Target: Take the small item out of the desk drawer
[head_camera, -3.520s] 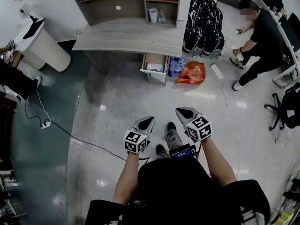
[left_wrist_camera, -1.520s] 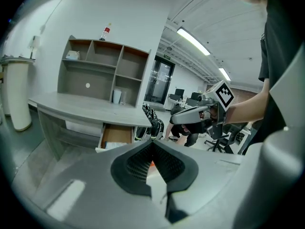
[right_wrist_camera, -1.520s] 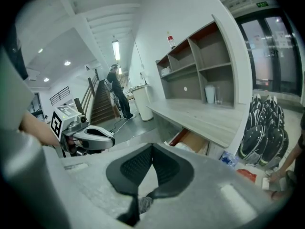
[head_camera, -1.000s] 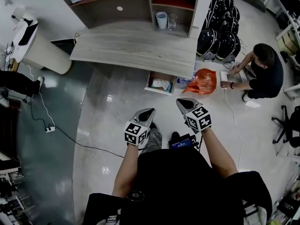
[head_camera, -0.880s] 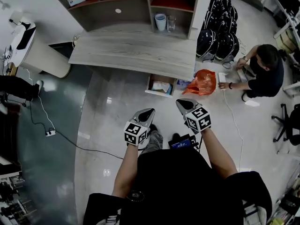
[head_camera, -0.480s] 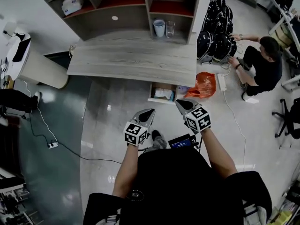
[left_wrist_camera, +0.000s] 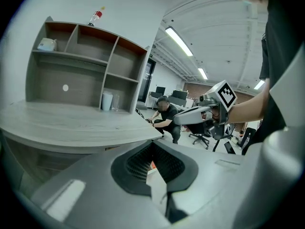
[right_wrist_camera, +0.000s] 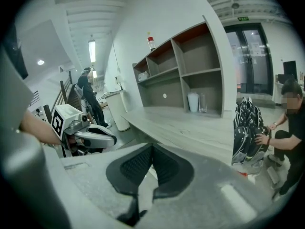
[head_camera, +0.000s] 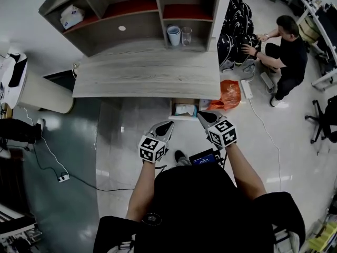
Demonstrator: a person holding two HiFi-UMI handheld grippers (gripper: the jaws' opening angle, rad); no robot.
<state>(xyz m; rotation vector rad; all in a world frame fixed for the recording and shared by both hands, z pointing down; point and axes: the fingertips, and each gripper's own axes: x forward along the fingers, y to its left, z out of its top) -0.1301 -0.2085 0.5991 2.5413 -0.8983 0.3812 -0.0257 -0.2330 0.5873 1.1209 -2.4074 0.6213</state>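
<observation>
Judged as the approach step, with no reach begun: standing on bare floor in front of the desk (head_camera: 147,80), facing the drawer (head_camera: 181,118) already pulled out below the desk's front edge, near its right end. Inside, in plain sight from above, a small pale item (head_camera: 184,109), too small to tell what kind. Holding the left gripper (head_camera: 167,124) and right gripper (head_camera: 202,115) out side by side just short of the drawer, touching nothing, both clenched with pads pressed together and nothing between them. Next, probably: closing the last gap to the desk, releasing one pair of jaws, likely the right as the nearer to the drawer, then dipping in over the drawer's front wall to straddle the item before squeezing. Worth minding the desk's overhanging front edge above the back of the drawer, so coming in low and from the front rather than from over the desktop. Tight at the desk's right end, with an orange bag (head_camera: 227,88) just beside the drawer. Roomier toward the desk's left, apart from a cable (head_camera: 84,179) on the floor. Well clear beyond the desk's right end, a crouching person (head_camera: 284,54).
</observation>
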